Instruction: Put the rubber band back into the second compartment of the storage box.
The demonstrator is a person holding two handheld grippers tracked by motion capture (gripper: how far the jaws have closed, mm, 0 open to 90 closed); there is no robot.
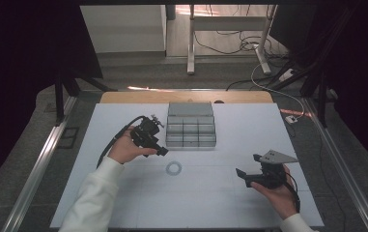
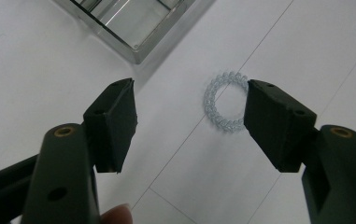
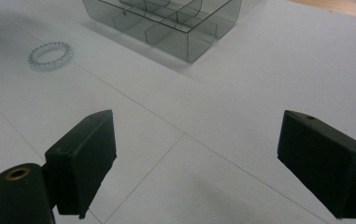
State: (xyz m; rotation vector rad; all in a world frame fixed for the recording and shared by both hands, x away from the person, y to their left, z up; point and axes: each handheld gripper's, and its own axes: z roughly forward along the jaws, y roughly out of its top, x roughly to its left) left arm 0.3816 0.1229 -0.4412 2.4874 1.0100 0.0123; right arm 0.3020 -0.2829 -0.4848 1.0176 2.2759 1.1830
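Lying flat on the white table (image 1: 123,203), a small clear coil ring (image 1: 174,167) sits in the open middle, a little in front of the grey box (image 1: 191,126) and apart from it. From above, the left gripper (image 1: 161,151) is held in the person's left hand (image 1: 126,147), just left of the box's front corner and tilted down toward the ring, near it but not touching; a black cable curves back from it along the white sleeve (image 1: 92,203). Along that gripper's own view its jaws stand wide with nothing between the pads; the ring (image 2: 224,102) lies on the table beyond them, close against the right-hand jaw in the picture and partly hidden behind its tip, while a corner of the clear-walled box (image 2: 133,28) shows at the top. A fingertip (image 2: 117,215) edges in at the bottom. The right gripper (image 1: 249,169), with its grey three-cornered plate on top, is held in the right hand (image 1: 280,193) at the right of the table, well apart from the ring and pointing left across the surface. In its own view the jaws are also spread wide and empty, over bare table crossed by thin lines; the ring (image 3: 51,55) lies far off at upper left, and the box (image 3: 166,21) with its divided compartments stands at the top.
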